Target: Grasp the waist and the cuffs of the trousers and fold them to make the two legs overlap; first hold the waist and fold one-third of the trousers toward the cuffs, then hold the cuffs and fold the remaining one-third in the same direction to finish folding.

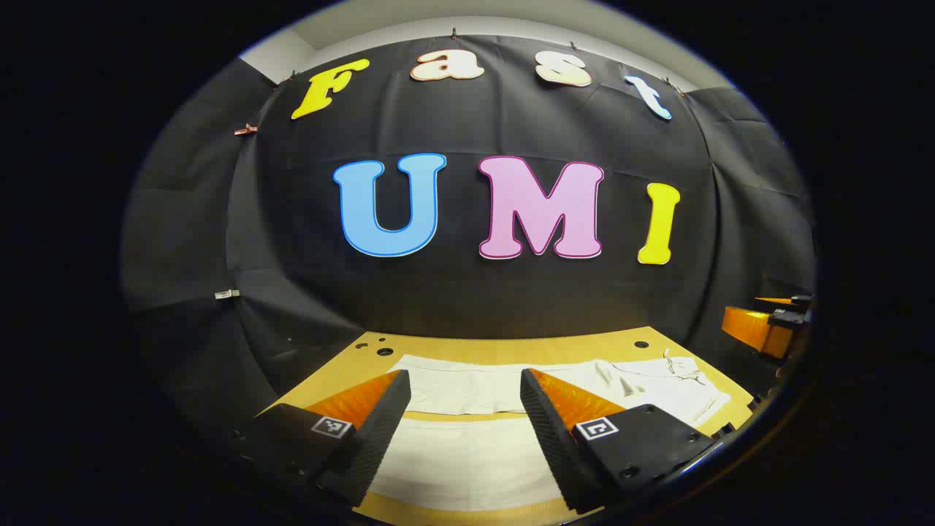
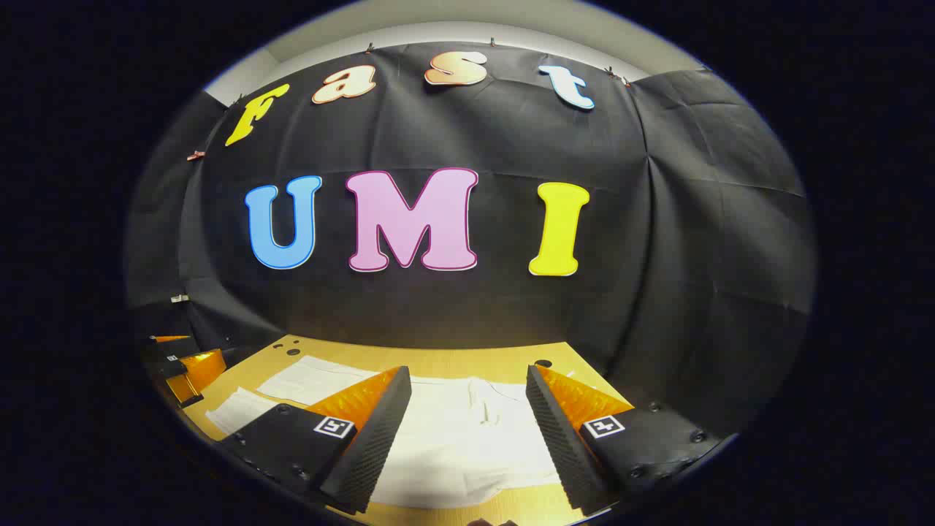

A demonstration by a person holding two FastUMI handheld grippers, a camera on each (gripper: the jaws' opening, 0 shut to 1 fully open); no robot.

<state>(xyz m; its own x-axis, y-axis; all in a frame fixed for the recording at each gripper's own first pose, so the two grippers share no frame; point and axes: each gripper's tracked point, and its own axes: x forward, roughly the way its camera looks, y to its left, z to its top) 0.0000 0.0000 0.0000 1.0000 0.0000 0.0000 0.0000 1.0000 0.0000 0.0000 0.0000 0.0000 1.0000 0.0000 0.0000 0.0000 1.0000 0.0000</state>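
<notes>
Both the left gripper [image 1: 464, 409] and right gripper [image 2: 467, 409] gape, hovering over flat white trousers [image 1: 467, 456].

1. The left gripper [image 1: 465, 409] hangs with its two fingers spread wide apart, nothing between them.
2. The right gripper [image 2: 467, 405] is held the same way, fingers parted and gripping nothing.
3. In the left gripper view, the right gripper [image 1: 767, 325] shows at the far right edge, well apart.

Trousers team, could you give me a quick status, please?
Left gripper open, right gripper open, both above the cloth. Trousers flat on the table, legs apart, unfolded. Nothing in the way.
</notes>
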